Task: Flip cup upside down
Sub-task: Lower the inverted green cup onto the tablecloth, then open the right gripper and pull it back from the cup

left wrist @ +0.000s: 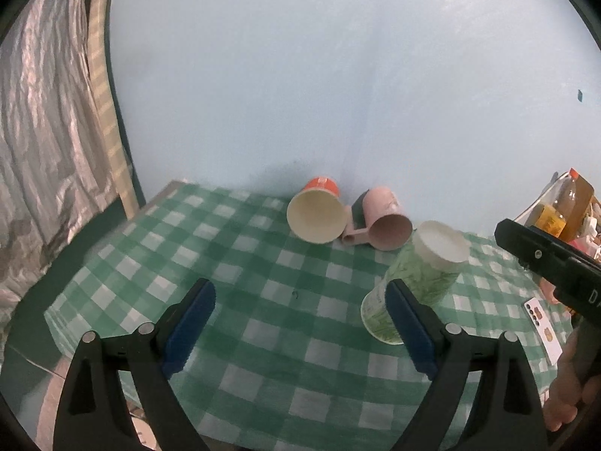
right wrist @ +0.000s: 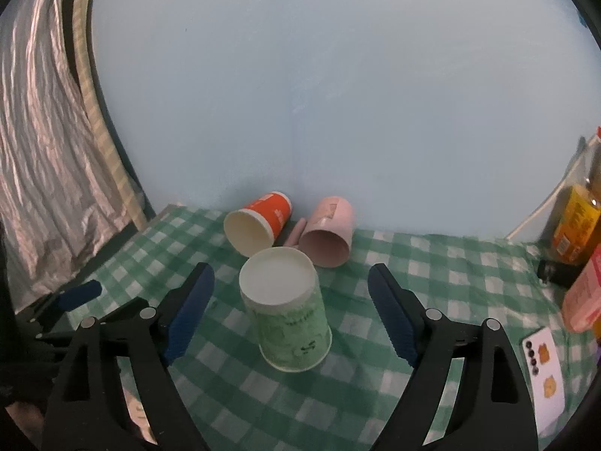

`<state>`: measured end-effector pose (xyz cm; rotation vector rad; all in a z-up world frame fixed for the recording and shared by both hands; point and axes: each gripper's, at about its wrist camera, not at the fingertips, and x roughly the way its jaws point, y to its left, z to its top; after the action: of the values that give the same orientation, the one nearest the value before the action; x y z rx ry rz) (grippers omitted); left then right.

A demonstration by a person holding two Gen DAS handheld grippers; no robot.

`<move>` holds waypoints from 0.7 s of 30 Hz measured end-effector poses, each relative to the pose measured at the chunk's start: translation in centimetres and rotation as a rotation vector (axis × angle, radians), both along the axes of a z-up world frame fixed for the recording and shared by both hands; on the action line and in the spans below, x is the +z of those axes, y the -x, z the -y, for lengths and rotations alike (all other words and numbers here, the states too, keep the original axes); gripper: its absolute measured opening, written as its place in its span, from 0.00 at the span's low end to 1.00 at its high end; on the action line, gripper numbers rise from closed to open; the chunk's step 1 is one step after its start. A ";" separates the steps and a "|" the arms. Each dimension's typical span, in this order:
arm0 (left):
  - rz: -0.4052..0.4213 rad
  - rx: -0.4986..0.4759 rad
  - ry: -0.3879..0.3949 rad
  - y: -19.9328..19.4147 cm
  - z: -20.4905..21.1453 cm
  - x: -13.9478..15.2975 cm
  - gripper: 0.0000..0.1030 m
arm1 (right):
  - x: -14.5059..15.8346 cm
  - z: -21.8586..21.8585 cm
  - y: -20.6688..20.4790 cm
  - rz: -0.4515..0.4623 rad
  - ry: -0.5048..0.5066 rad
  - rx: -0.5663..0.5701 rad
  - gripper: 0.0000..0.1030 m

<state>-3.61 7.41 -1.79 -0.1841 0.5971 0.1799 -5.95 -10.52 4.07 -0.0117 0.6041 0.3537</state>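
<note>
A green patterned paper cup (right wrist: 287,308) stands upside down on the green checked tablecloth (right wrist: 432,263), its white base facing up. It also shows in the left wrist view (left wrist: 417,282), partly behind my left gripper's right finger. My right gripper (right wrist: 291,287) is open with the cup between its blue-padded fingers, not touching it. My left gripper (left wrist: 300,300) is open and empty, left of the cup. An orange paper cup (right wrist: 257,227) and a pink mug (right wrist: 328,235) lie on their sides by the wall, mouths toward me.
Bottles and a pink container (right wrist: 580,248) stand at the right edge. A white card with small pictures (right wrist: 542,368) lies at the front right. A silver curtain (right wrist: 41,173) hangs on the left past the table edge. The pale blue wall is close behind the cups.
</note>
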 end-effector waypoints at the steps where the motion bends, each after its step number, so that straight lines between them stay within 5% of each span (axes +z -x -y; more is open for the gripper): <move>1: 0.008 0.002 -0.009 0.3 0.2 0.2 0.99 | 0.1 0.2 0.3 0.003 -0.003 -0.003 0.82; 9: 0.078 0.014 -0.083 2.5 2.1 1.3 1.00 | -0.3 2.4 1.9 -0.009 -0.013 -0.043 0.82; 21: 0.043 0.015 -0.102 2.7 3.0 1.2 1.00 | -1.3 4.4 3.1 -0.029 -0.032 -0.088 0.82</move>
<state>-6.32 4.36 -0.56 -0.0937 0.5425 0.2194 -9.02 -14.88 2.74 0.0510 0.6259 0.2787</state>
